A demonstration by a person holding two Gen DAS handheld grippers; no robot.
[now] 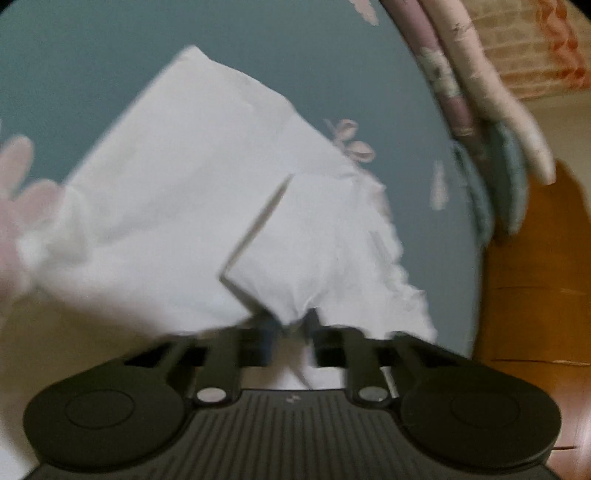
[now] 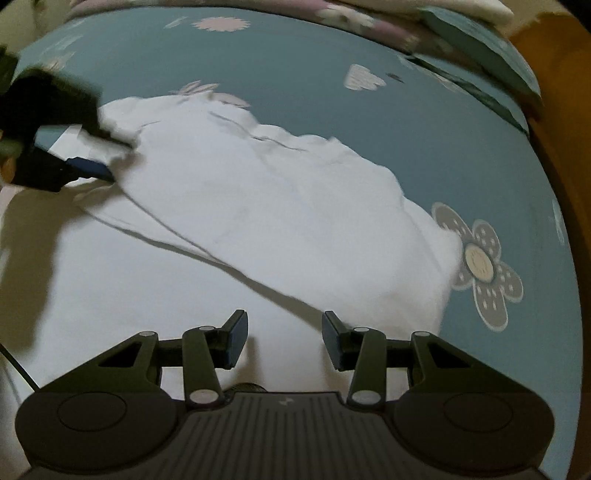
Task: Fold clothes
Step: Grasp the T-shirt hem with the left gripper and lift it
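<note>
A white garment (image 1: 192,192) lies partly folded on a teal bedsheet (image 1: 110,55), one flap laid over the rest. My left gripper (image 1: 291,325) is shut on a bunched edge of the garment, and the cloth fans out from its black fingers. The right wrist view shows the same garment (image 2: 258,206) spread wide, with the left gripper (image 2: 110,151) pinching its far left corner. My right gripper (image 2: 284,332) hovers open over the near part of the garment, with nothing pinched between its blue pads (image 2: 238,332).
The teal bedsheet (image 2: 443,129) carries flower prints, among them a grey flower (image 2: 480,262) beside the garment's right edge. Folded quilts and pillows (image 2: 461,33) are stacked along the far edge. Brown wood (image 1: 535,295) borders the bed on the right.
</note>
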